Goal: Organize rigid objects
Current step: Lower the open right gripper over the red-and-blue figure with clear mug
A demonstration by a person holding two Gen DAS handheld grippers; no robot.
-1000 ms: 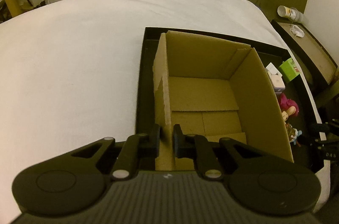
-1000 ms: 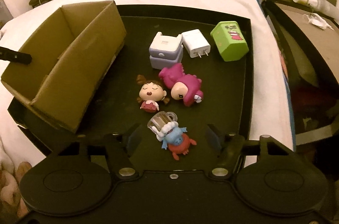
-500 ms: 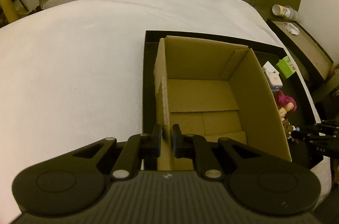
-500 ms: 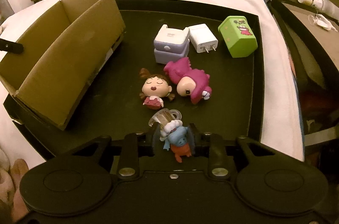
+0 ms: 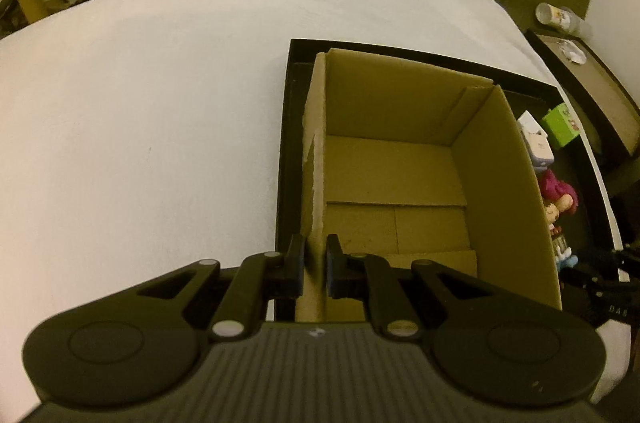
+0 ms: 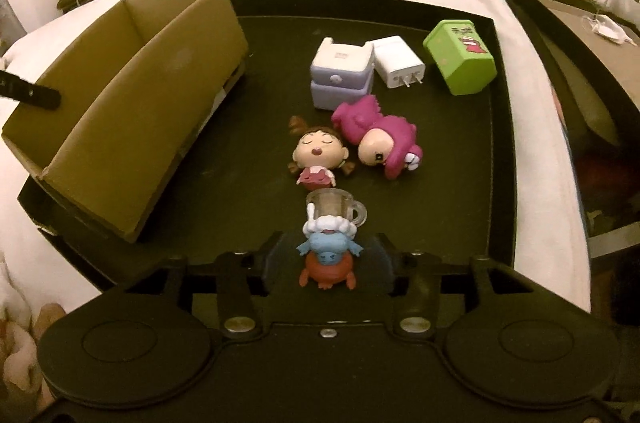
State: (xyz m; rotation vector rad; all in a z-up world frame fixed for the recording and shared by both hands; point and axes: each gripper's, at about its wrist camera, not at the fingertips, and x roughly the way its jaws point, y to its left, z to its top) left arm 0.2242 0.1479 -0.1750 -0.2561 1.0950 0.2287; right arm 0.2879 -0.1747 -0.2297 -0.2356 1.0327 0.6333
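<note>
While both hands work at once: the scene splits into a holding job and a picking job.
Step in hand: the first toy looks about to be collected; the cardboard box is bare inside, so the sorting has hardly begun.
Left hand-held gripper: nearly closed, its two pads pinching the near left wall of the cardboard box and steadying it on the black tray.
Right hand-held gripper: partly open, fingers flanking the blue figure that lies with a small clear cup at its head; a gap shows on each side, so it grips nothing.
Where the toys lie: all on the black tray, right of the box; sleeping-girl figure and pink figure just beyond the cup, then lilac drawer box, white charger and green block at the far side.
Tray's place: on the bed.
Next move, as a judgement: close squarely on the blue figure's body, lift clear of the cup's neighbours, carry left over the box wall and release inside.
Risk: the rounded toy may twist or slip between the fingers.
</note>
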